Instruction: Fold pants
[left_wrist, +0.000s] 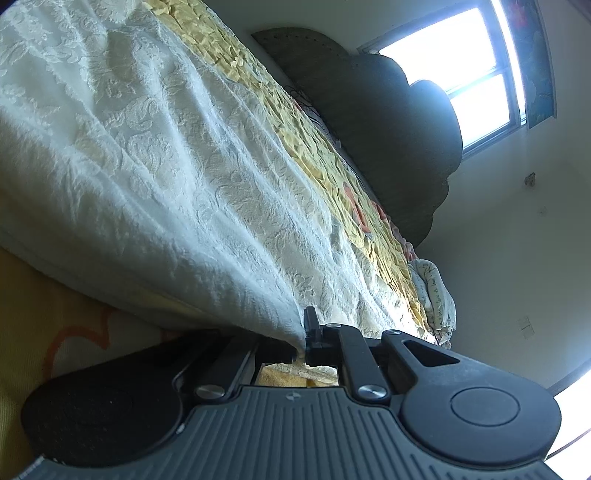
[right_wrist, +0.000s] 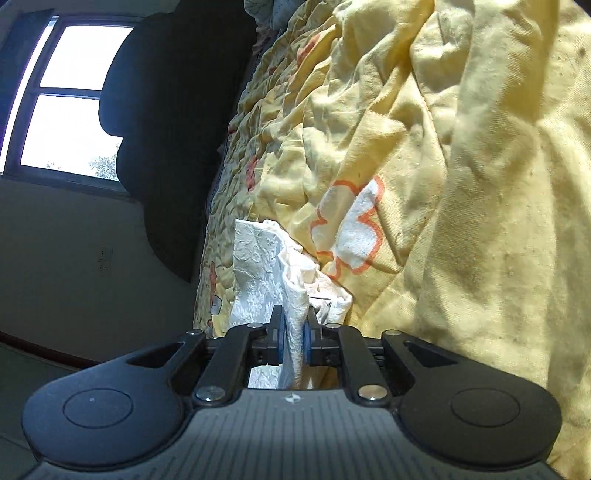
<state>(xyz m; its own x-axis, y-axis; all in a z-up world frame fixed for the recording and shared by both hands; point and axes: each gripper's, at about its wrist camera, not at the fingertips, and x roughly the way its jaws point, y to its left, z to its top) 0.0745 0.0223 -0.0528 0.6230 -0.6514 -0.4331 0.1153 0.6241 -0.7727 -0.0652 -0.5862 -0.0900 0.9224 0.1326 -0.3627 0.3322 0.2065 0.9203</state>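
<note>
The pants (left_wrist: 155, 177), white with a raised paisley-like weave, lie stretched over the bed's yellow quilt (right_wrist: 480, 184), running from about 6 o'clock up to 10 o'clock in the left wrist view, with long tension wrinkles that fan out from the grip. The left gripper (left_wrist: 301, 345) has its fingers nearly closed, pinching a bunched corner of the cloth at 6 o'clock. In the right wrist view the right gripper (right_wrist: 294, 332) holds a narrow upright fold of the same white cloth between its blue pads (right_wrist: 280, 338), the fingers pressed close on it, with the loose end standing up towards 12 o'clock against the quilt. Judging from both grips, the step in hand seems to be carrying or pulling one end of the garment to lay a fold. The next move calls for keeping both pinches firm and level so that the edges meet squarely, then laying the cloth flat before release. Beyond the bed, at about 1 o'clock, a dark scalloped headboard (left_wrist: 388, 122) stands before a bright window (left_wrist: 465, 74).
</note>
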